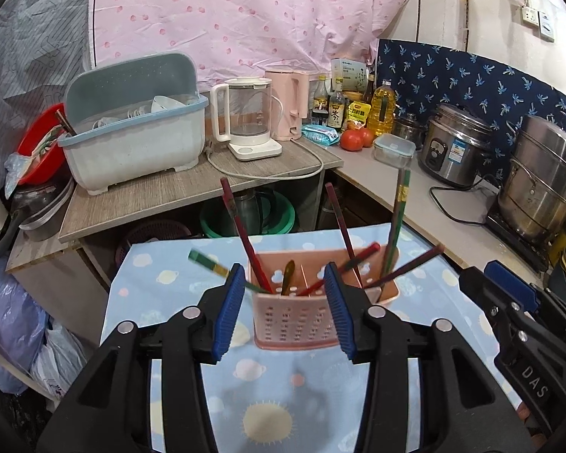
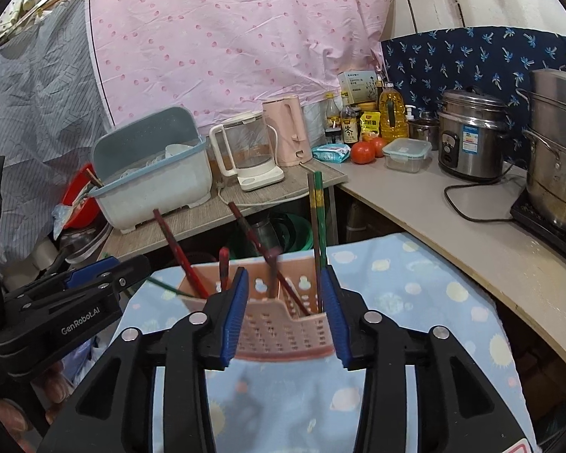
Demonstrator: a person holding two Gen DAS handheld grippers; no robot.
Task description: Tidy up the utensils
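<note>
Holder: a pink perforated utensil holder (image 1: 296, 313) stands upright on the blue patterned cloth (image 1: 268, 407) of a small table, divided into compartments; it sits just ahead of both grippers.
Chopsticks: several lean out of the holder at scattered angles; a red chopstick (image 1: 245, 239) tilts left, a green pair (image 1: 398, 222) stands nearly upright at the right end, and one green chopstick (image 1: 211, 266) sticks out low past the left side — whether it rests inside or across the rim I cannot tell; some tips are blurred.
Left gripper (image 1: 288, 309): jaws spread wide, nothing between the blue pads; the holder's front shows in the gap, apart from both fingers.
Right gripper (image 2: 285, 313): jaws likewise apart and holding nothing; the holder sits framed between them, with no contact evident.
Handling: the chopsticks look light, thin, stiff and smooth — likely to pivot or slip in a pinch; better taken at mid-shaft, across the length, with the pads square; the plastic holder looks light too, so it may tip or slide on the soft cloth if a stick is dragged sideways.
Stage: probably gathering splayed sticks into one compartment; much remains unsorted.
</note>
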